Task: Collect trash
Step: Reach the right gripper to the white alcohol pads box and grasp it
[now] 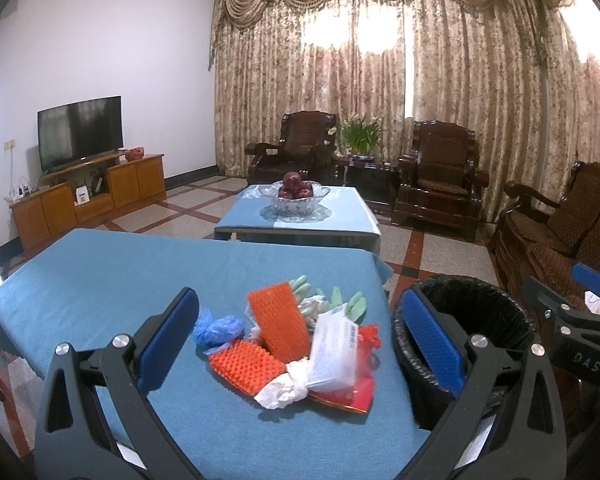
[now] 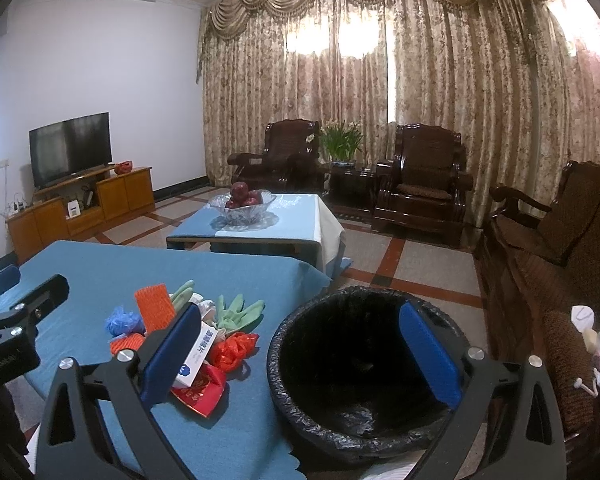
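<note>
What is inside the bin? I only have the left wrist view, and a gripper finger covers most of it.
Observer: The right wrist view looks down into the trash bin. It is lined in black, and I can make out nothing inside, though it is dark.
Operator: Is the right gripper carrying anything?
Observer: No. The right gripper is open and holds nothing; the bin shows between its fingers.
Operator: The white item on the pile is blurred for me.
Observer: It is a white box with blue print, lying on a red packet.
</note>
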